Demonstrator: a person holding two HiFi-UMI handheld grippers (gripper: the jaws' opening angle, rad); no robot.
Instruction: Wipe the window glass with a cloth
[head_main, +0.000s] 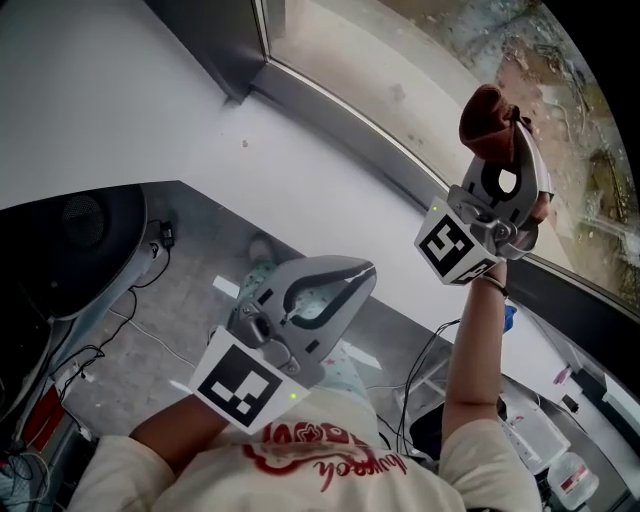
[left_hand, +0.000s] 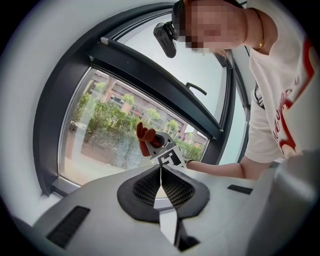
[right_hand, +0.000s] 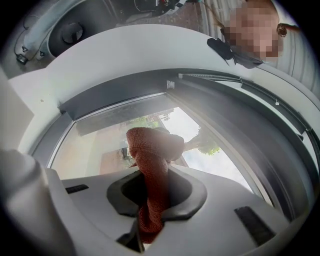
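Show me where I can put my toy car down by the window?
The wide white sill is bare between the dark window frame and its edge above the grey floor. That floor is crowded: cables beside a black round unit at left, bottles and cables at right. Keep clear of the right gripper holding the cloth.

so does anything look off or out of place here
Nothing stands out. The cloth is bunched in the right gripper by the window glass; the left gripper is shut and empty.
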